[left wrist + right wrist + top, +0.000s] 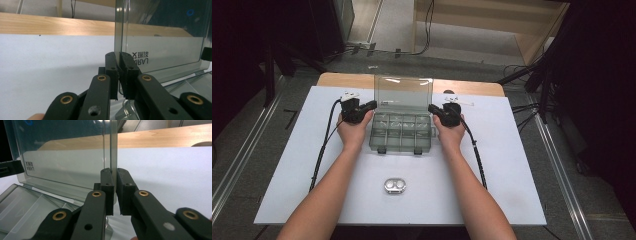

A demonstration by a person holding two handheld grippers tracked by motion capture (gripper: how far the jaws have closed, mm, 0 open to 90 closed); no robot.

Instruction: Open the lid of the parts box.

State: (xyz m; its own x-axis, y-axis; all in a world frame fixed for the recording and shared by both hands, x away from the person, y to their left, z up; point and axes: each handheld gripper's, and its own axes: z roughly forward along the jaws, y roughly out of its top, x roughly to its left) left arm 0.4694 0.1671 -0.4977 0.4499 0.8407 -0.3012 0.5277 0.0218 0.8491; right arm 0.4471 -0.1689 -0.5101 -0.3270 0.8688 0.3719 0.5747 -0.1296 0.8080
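A clear plastic compartment box (402, 134) stands at the table's middle with its lid (404, 90) raised upright. My left gripper (372, 105) is shut on the lid's left edge. In the left gripper view the two black jaws (119, 56) pinch that edge, and the lid (162, 37) runs off to the right. My right gripper (432, 108) is shut on the lid's right edge. The right gripper view has its jaws (113, 173) clamped on that edge, with the lid (62, 157) to the left and the box's empty compartments (27, 207) below it.
A small oval metal tin (394, 186) lies on the white table cover (287, 190) near the front edge, between the forearms. A wooden table edge (342, 77) runs behind the box. Cables trail from both grippers along the forearms.
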